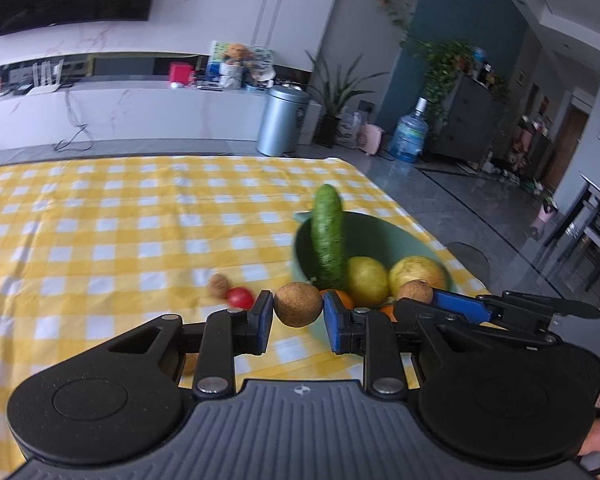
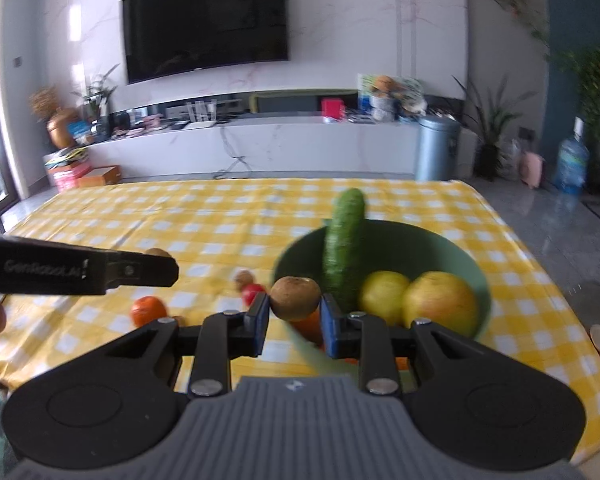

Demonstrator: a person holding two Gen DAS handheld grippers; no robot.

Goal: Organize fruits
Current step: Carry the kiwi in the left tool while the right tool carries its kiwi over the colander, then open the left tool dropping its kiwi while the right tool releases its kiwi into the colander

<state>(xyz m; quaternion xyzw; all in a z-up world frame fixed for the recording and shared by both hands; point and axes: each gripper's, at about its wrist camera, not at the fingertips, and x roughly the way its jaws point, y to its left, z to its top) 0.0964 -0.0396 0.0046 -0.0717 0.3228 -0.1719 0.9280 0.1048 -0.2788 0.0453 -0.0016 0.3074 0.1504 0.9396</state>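
My left gripper [image 1: 299,312] is shut on a brown kiwi [image 1: 299,305], held just left of the green bowl [image 1: 412,240]. My right gripper [image 2: 295,306] is shut on another brown kiwi [image 2: 295,298] at the bowl's [image 2: 452,248] near left rim. The bowl holds an upright cucumber [image 1: 329,236], two yellow-green fruits [image 1: 367,280] and oranges. In the left wrist view the right gripper [image 1: 424,298] shows side-on with its kiwi [image 1: 414,291]. In the right wrist view the left gripper [image 2: 162,264] reaches in from the left.
On the yellow checked tablecloth [image 1: 120,220] lie a walnut [image 1: 219,285], a cherry tomato [image 1: 240,297] and an orange [image 2: 148,311] left of the bowl. The table's right edge runs just beyond the bowl. A TV cabinet and bin stand behind.
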